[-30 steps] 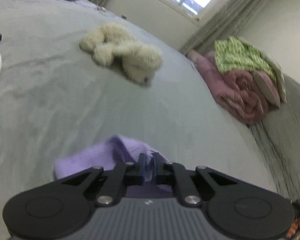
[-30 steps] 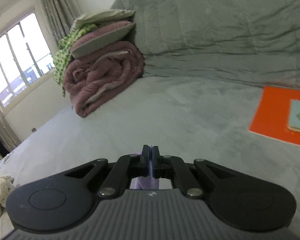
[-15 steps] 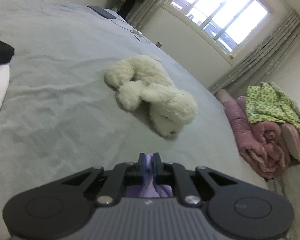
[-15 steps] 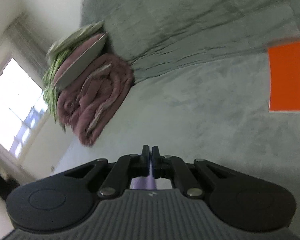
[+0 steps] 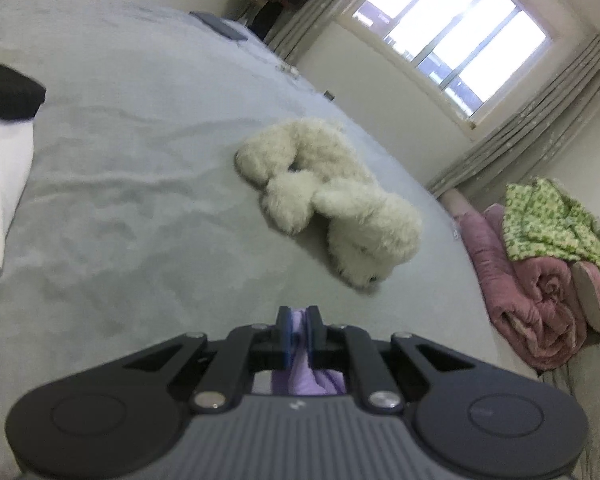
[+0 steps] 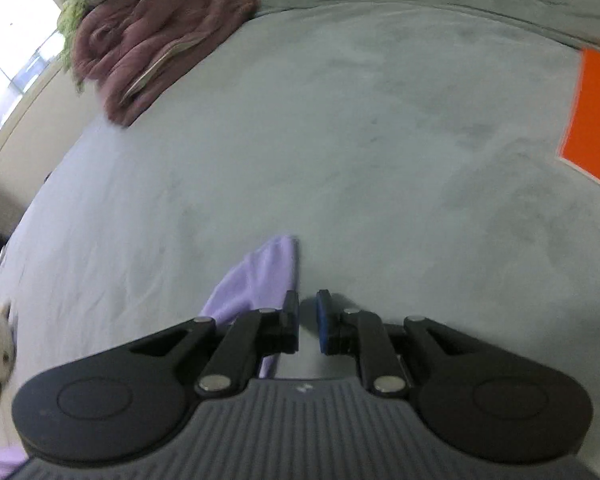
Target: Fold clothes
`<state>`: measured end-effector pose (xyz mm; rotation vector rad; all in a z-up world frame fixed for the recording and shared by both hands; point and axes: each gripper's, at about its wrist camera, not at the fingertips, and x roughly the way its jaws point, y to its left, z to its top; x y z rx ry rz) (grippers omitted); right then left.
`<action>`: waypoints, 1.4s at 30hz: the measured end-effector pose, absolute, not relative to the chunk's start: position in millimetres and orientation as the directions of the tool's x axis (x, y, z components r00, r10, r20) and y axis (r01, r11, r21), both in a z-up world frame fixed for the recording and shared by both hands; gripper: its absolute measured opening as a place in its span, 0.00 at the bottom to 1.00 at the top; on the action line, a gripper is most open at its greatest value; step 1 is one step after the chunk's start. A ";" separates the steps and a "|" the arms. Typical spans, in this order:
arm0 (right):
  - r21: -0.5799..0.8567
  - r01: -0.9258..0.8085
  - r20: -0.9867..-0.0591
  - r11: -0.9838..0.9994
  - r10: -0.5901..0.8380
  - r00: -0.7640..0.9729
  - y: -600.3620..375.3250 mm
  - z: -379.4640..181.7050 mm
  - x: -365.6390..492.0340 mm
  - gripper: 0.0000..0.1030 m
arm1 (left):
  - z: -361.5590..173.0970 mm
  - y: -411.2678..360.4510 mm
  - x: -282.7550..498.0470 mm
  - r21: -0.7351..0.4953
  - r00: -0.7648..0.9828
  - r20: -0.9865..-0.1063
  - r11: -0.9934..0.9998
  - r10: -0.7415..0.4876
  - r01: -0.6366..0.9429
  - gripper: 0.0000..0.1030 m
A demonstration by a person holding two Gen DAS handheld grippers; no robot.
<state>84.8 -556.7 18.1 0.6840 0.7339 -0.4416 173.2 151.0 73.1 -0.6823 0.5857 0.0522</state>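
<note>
A lilac garment [image 5: 300,364] is pinched between the pads of my left gripper [image 5: 299,330], which is shut on it just above the grey bed [image 5: 140,184]; most of the cloth is hidden under the gripper body. In the right wrist view a corner of the lilac garment [image 6: 260,276] lies flat on the bed, just left of my right gripper [image 6: 308,320]. Its jaws are opening, with a narrow gap and only bedcover showing between them. The cloth touches the outer side of the left finger [image 6: 290,320].
A white plush toy [image 5: 328,204] lies ahead of the left gripper. Folded white and black clothes [image 5: 0,168] sit at the left edge. A rolled pink quilt [image 6: 156,36] with a green cloth [image 5: 552,216] lies by the window. An orange sheet [image 6: 596,120] lies at the right.
The right gripper has dipped toward the bed and parted its jaws, letting go of the lilac cloth. The left gripper moved along the bed, still shut on the cloth, the plush toy now nearer.
</note>
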 end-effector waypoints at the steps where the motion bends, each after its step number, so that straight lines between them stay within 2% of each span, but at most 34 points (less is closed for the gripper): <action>1: 0.402 0.568 -0.724 0.719 -0.130 0.678 -554.3 20.0 85.0 0.15 | 72.8 148.8 173.4 -0.572 0.833 -0.534 0.787 -0.144 -0.231 0.07; 4: 0.374 0.495 -0.682 0.784 -0.130 0.720 -537.8 35.7 87.7 0.17 | 71.1 144.3 173.9 -0.559 0.826 -0.544 0.798 -0.147 -0.226 0.07; 6: 0.300 0.479 -0.698 0.825 -0.152 0.700 -524.5 34.2 93.4 0.36 | 70.5 144.4 173.6 -0.560 0.825 -0.546 0.796 -0.146 -0.230 0.07; 10: 0.191 0.447 -0.724 0.874 -0.182 0.665 -505.8 27.3 99.3 0.37 | 75.3 147.6 169.3 -0.569 0.832 -0.535 0.790 -0.146 -0.228 0.07; 11: 0.157 0.454 -0.731 0.877 -0.206 0.651 -503.1 25.2 99.6 0.35 | 77.0 147.3 167.6 -0.569 0.834 -0.533 0.790 -0.144 -0.227 0.07; 12: 0.123 0.460 -0.737 0.879 -0.229 0.636 -500.3 23.0 99.9 0.15 | 78.8 146.7 165.3 -0.569 0.835 -0.531 0.791 -0.145 -0.224 0.07; 13: 0.089 0.466 -0.742 0.880 -0.253 0.621 -497.5 20.8 100.2 0.02 | 80.6 146.1 162.9 -0.570 0.836 -0.528 0.791 -0.147 -0.221 0.07; 14: 0.055 0.471 -0.746 0.880 -0.277 0.605 -494.7 18.7 100.5 0.01 | 82.4 145.5 160.5 -0.571 0.837 -0.526 0.792 -0.148 -0.219 0.07; 18: 0.211 0.548 -0.653 0.809 -0.301 0.695 -501.0 53.9 65.2 0.01 | 97.2 149.1 139.6 -0.585 0.851 -0.503 0.784 -0.151 -0.207 0.07; 25: 0.550 0.472 -0.422 0.689 -0.258 0.869 -485.8 117.2 -18.0 0.01 | 131.5 173.1 75.3 -0.681 0.892 -0.436 0.693 -0.124 -0.237 0.07; 30: 0.642 0.425 -0.318 0.638 -0.284 0.905 -480.1 139.6 -55.9 0.01 | 163.6 182.9 19.8 -0.723 0.927 -0.354 0.665 -0.123 -0.188 0.07; 36: 0.735 0.335 -0.138 0.589 -0.353 0.925 -463.3 170.3 -126.5 0.01 | 211.9 188.6 -51.7 -0.753 0.966 -0.227 0.652 -0.124 -0.093 0.07; 42: 0.738 0.253 0.027 0.626 -0.401 0.916 -444.5 226.0 -193.9 0.01 | 263.2 189.9 -130.4 -0.725 0.989 -0.112 0.688 -0.095 -0.016 0.07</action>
